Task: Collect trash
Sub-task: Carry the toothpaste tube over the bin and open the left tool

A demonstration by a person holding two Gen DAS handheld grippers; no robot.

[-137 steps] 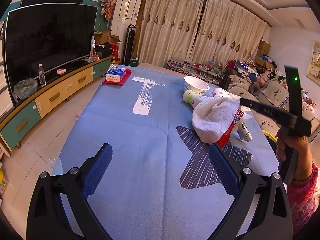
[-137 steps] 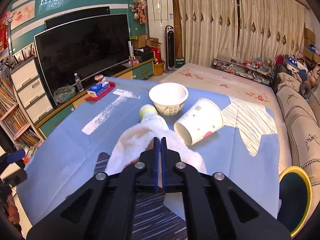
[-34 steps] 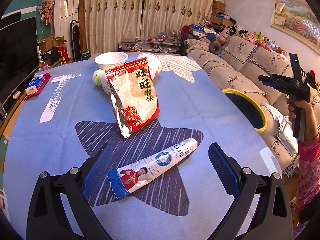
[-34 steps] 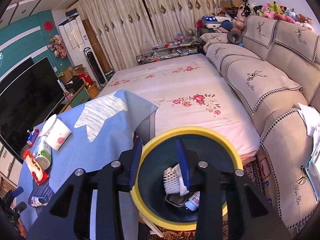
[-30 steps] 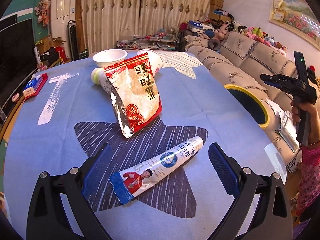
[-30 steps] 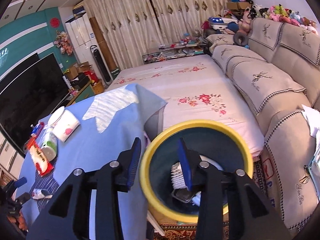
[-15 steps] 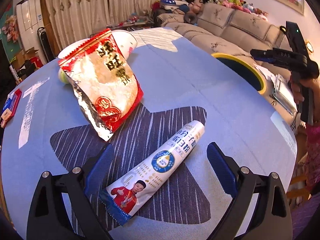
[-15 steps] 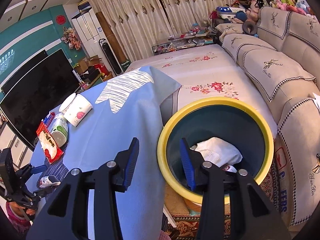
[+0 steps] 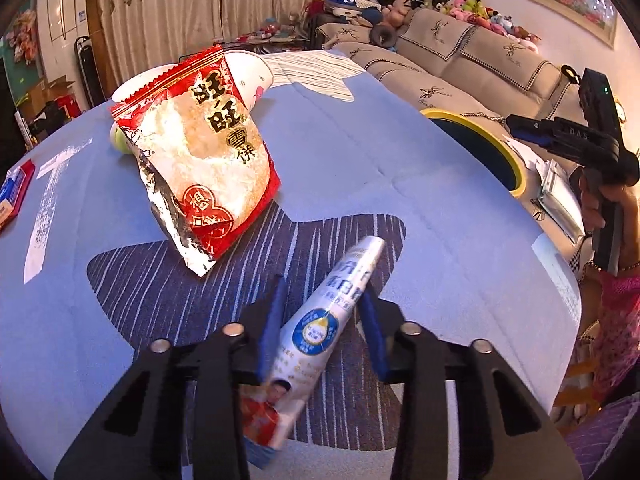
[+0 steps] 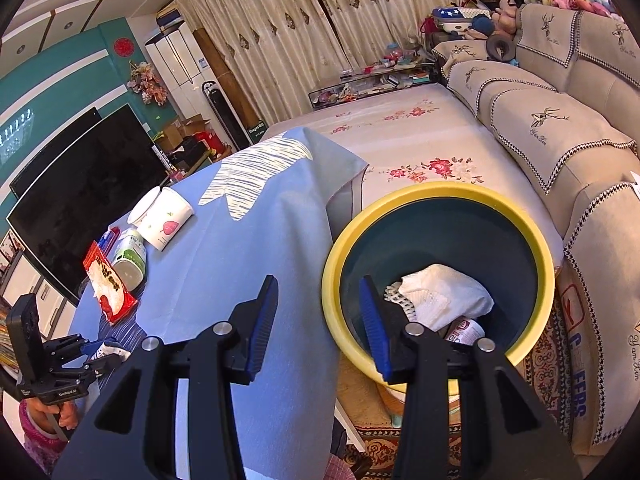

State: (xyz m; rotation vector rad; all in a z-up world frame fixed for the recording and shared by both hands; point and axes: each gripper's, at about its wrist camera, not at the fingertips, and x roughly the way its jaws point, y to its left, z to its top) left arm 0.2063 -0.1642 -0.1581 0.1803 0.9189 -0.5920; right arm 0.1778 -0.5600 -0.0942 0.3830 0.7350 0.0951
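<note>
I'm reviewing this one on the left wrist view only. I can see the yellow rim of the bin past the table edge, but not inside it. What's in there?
Observer: The right wrist view looks down into the bin. A crumpled white cloth lies on top of other trash.
Operator: Here the left gripper is closing its jaws on the toothpaste tube. Is the right one carrying anything?
Observer: No. The right gripper has its jaws apart with nothing between them, and it hovers by the bin's near rim.
Operator: What's the green thing behind the snack bag?
Observer: A green-and-white bottle, beside the snack bag, with the paper cup on its other side.
</note>
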